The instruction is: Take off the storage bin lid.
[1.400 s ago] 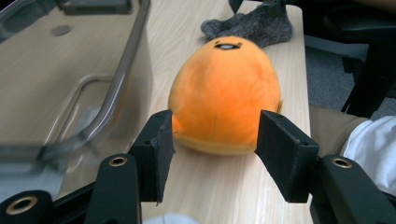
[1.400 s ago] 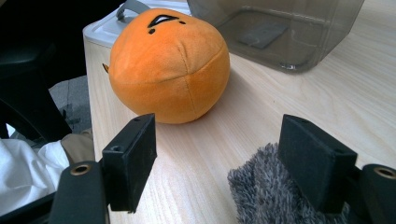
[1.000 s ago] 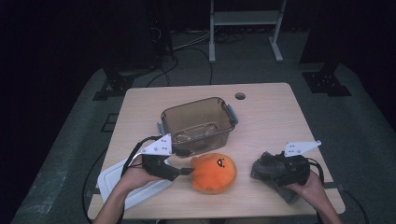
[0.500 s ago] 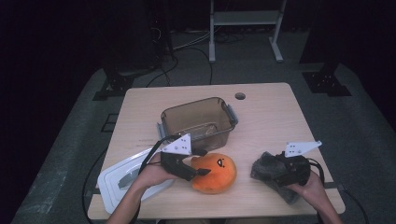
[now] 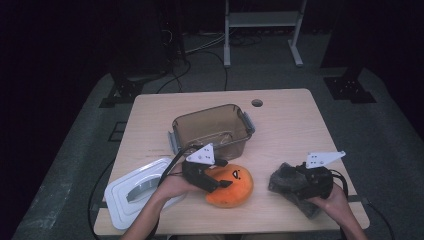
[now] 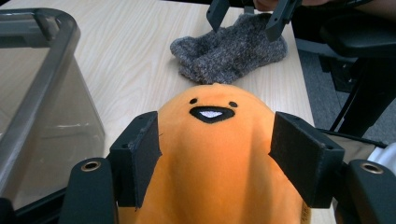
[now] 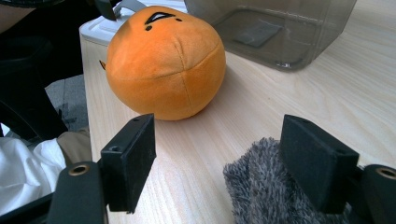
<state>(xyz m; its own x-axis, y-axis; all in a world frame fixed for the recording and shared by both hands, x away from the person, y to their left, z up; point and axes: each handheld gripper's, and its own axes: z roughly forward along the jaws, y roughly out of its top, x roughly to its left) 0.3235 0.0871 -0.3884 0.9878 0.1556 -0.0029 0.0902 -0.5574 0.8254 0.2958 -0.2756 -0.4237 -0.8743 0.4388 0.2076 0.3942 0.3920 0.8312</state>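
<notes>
An orange plush ball (image 5: pixel 235 187) with a small face lies on the wooden table near the front edge. My left gripper (image 5: pixel 223 175) reaches over it from the left. In the left gripper view the plush (image 6: pixel 215 158) sits between the two pads of the left gripper (image 6: pixel 215 130), which have just been opening and do not squeeze it. A grey fuzzy sock (image 5: pixel 285 192) lies crumpled at the front right. My right gripper (image 5: pixel 289 181) stands open over the sock (image 7: pixel 261 196), which lies by its right pad (image 7: pixel 317 163).
A clear brown plastic container (image 5: pixel 210 117) stands behind the plush at the table's middle. Its white lid (image 5: pixel 135 192) lies flat at the front left. The table has a small round hole (image 5: pixel 257 103) at the back. A metal stand is on the floor beyond.
My left gripper moved right, from over the lid onto the plush, and its jaws now stand either side of it. The right gripper and sock stayed put.
</notes>
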